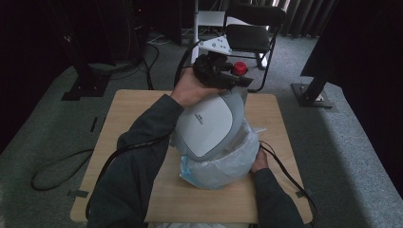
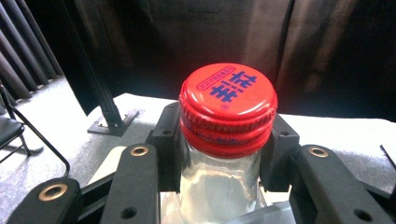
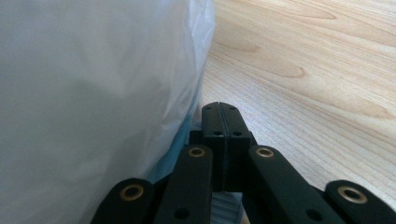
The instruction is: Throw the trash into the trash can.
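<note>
While the glass bottle [image 2: 219, 186] sits pinched just under its red cap [image 2: 228, 105], dead centre of the left gripper view, the left hand-held gripper [image 2: 219, 154] has both jaws pressed against the neck and is holding it up. From above, that cap [image 1: 240, 68] pokes out at the upper middle of the frame, past the hand [image 1: 190, 88], beyond the far edge of the wooden surface [image 1: 128, 109]. Below it, mid-frame, a white and grey shell-like object [image 1: 209, 124] rests in a clear plastic bag [image 1: 223, 164]. Down at the bag's right side, the right hand-held gripper [image 3: 223, 140] has its jaws shut tight together with nothing visibly between them, low over the wood beside the plastic [image 3: 93, 93]. Risk here, I'd say: smooth glass, narrow grip, so any tilt could let the bottle slide through and drop.
</note>
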{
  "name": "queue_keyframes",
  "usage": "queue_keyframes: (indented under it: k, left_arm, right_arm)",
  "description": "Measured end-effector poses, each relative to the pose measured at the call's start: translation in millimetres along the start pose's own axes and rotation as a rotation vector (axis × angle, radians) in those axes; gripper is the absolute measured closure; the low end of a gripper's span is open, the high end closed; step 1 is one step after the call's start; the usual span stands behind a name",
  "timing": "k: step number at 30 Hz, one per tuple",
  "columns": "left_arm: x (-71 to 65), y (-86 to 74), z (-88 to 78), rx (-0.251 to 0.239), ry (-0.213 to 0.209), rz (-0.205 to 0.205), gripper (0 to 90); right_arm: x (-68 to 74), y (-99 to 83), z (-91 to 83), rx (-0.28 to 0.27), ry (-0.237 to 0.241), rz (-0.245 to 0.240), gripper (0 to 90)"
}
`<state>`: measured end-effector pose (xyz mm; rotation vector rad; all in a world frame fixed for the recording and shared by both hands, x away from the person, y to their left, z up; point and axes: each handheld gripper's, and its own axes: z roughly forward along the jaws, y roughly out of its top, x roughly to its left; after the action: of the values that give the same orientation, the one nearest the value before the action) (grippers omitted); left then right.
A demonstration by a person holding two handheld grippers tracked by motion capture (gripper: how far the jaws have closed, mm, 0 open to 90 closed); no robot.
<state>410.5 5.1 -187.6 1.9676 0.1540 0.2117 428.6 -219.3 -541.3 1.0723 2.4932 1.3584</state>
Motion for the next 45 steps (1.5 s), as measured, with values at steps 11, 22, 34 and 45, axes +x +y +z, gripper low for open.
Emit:
queue_keyframes:
  k: [11, 22, 34, 45]
  left_arm:
    - [-2.5, 1.5, -2.4, 0.011, 0.009, 0.009, 58.9]
    - [-4.5, 0.2, 5.4, 0.058, 0.011, 0.032, 58.7]
    - [2.8, 2.0, -32.8, -0.063, 0.068, 0.003, 51.2]
    - [23.2, -35.2, -73.7, -0.103, 0.161, -0.07, 50.6]
  right_arm:
    - [0.1, 0.0, 0.0, 0.001, -0.001, 0.0, 90.0]
    - [0.7, 0.4, 0.1, 0.003, -0.003, -0.002, 90.0]
    - [1.4, 1.9, 1.0, 0.013, -0.005, -0.002, 90.0]
    - [1.0, 2.1, 1.4, 0.012, -0.001, 0.002, 90.0]
